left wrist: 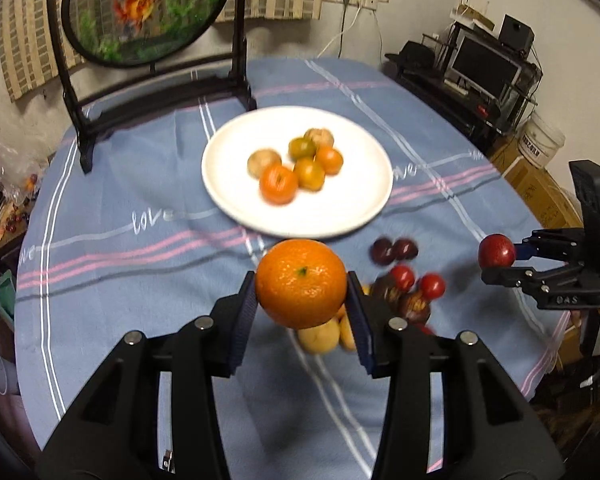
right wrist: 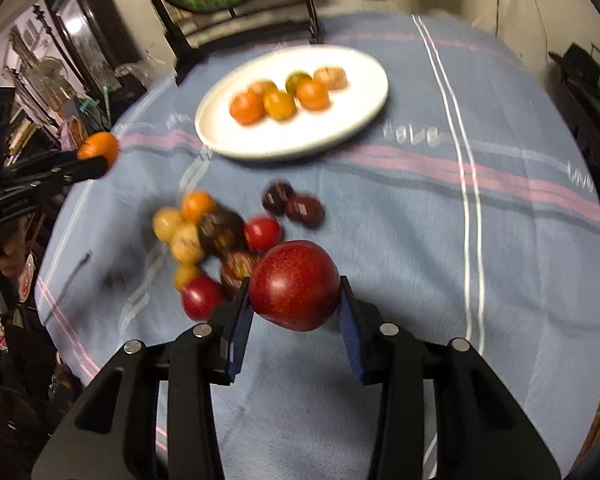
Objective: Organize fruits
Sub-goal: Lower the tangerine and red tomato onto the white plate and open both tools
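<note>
My left gripper [left wrist: 302,296] is shut on an orange mandarin [left wrist: 301,282] and holds it above the blue cloth, just short of the white plate [left wrist: 340,216]. The plate carries several orange, greenish and tan fruits [left wrist: 278,183]. My right gripper [right wrist: 296,300] is shut on a red plum [right wrist: 295,283], held above the cloth; it also shows in the left wrist view [left wrist: 497,251] at the right. A loose pile of red, dark and yellow fruits [right wrist: 220,236] lies on the cloth between the grippers and the plate [right wrist: 364,120].
A black stand with a round goldfish panel [left wrist: 148,12] rises behind the plate at the table's far edge. Two dark plums [right wrist: 292,204] lie apart from the pile. Shelves, a monitor [left wrist: 488,68] and boxes stand beyond the table's right edge.
</note>
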Motion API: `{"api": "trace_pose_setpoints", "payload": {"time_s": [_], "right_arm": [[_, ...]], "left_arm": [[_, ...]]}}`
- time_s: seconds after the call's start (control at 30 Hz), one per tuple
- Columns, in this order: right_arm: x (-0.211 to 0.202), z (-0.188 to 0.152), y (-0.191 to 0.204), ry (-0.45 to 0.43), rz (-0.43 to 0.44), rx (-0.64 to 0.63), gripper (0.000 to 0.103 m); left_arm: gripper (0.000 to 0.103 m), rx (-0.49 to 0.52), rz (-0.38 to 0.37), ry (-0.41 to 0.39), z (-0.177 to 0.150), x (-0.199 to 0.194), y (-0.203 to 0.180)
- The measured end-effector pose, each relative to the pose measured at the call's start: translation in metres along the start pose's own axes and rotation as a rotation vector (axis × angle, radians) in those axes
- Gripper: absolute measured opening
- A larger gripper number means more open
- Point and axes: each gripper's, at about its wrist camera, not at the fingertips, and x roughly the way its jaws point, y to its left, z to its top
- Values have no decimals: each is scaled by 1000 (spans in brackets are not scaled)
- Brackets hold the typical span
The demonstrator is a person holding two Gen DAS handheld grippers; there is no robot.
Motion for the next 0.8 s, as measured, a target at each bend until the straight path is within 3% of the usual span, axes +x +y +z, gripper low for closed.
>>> {"api": "trace_pose_setpoints", "payload": {"time_s": [0.43,0.8], "right_arm": [[-57,89,19,-232,55,-81,41],[-28,152,18,-238,57,-110,41]], "left_arm": [[44,-33,15,-94,81,-13,-20],[44,-54,125,-53,112,31,-15]]}}
